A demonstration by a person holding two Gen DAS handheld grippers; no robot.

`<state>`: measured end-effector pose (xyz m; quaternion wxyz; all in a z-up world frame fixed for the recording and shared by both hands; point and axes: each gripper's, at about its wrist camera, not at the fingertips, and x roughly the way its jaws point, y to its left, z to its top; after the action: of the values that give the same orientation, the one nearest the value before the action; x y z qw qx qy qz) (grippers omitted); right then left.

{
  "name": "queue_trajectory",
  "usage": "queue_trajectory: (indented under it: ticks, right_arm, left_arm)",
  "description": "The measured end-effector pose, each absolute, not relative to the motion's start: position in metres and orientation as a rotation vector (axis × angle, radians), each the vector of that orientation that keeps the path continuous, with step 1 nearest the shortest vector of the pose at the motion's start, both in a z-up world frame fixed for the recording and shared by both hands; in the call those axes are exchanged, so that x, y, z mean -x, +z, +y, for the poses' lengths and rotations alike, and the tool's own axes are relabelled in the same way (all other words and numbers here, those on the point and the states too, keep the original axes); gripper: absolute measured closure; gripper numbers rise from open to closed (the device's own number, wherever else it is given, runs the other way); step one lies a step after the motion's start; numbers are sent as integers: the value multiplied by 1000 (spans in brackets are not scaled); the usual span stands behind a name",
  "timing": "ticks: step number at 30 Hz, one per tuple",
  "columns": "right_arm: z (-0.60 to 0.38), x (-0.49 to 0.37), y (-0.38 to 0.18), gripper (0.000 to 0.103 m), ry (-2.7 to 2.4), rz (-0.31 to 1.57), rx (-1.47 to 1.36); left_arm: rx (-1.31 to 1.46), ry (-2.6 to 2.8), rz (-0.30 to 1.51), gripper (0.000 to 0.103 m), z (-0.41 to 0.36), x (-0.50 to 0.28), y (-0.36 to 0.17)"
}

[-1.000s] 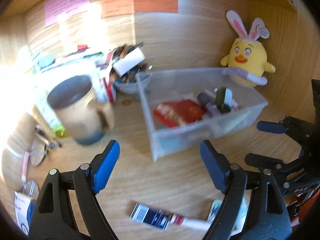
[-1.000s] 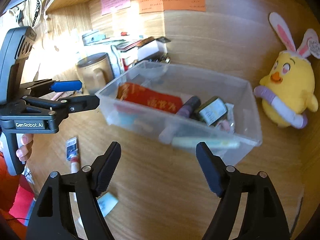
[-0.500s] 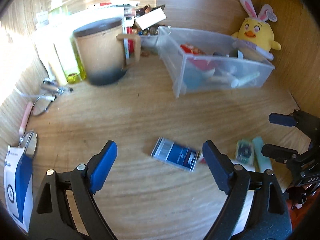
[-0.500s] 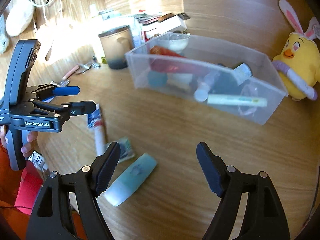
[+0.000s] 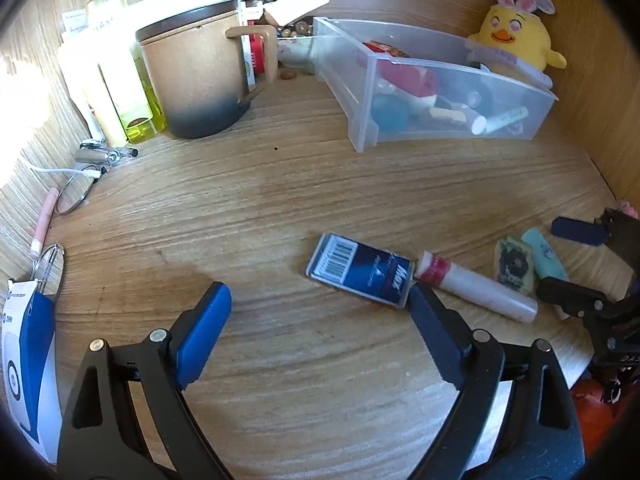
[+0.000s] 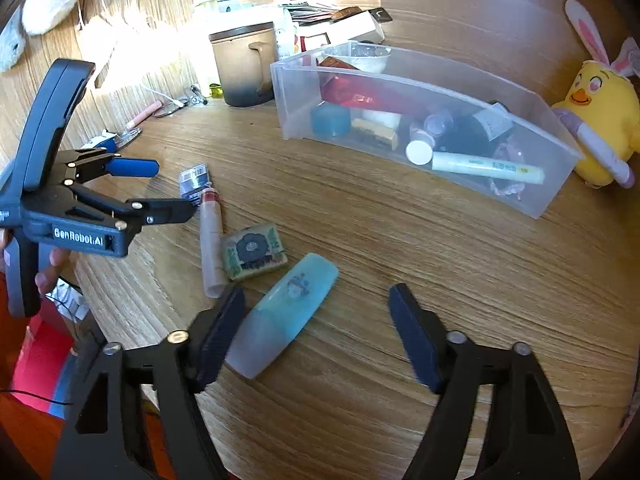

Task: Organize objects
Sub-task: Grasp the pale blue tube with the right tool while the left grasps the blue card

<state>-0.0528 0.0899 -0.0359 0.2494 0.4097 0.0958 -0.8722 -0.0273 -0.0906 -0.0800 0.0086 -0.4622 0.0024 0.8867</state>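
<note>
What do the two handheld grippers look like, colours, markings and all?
Both are black plastic two-finger tools with silver rivets along the linkages. The left gripper has bright blue pads on its fingers, and white "GenRobot.AI" lettering on its body shows in the right wrist view. The right gripper has darker navy, ribbed pads on its fingers. No sleeve is clearly visible.

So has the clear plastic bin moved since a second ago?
Cannot tell for sure, but probably not: the clear plastic bin sits the same way between the mug and the chick plush; only the cameras moved.
</note>
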Motion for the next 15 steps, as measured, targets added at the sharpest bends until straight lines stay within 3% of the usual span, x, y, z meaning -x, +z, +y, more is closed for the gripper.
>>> queue_trajectory:
  ticks: [3,8,10,15]
  right_arm:
    - [94,50,-34,56,-2397,283,-1106]
    - [100,50,-32,78,-2423,294,-1087]
    - [102,51,-32,80,-2421,289,-1083]
    - [103,54,-33,80,-2421,261,-1082]
  left_arm:
    - [1432,2777,2,16,-90,32,-80]
    - [1391,2783,12,40,-86,34,-76]
    - [1380,2783,15,56,-84,33,-75]
    - [1357,2801,44,56,-80,28,-73]
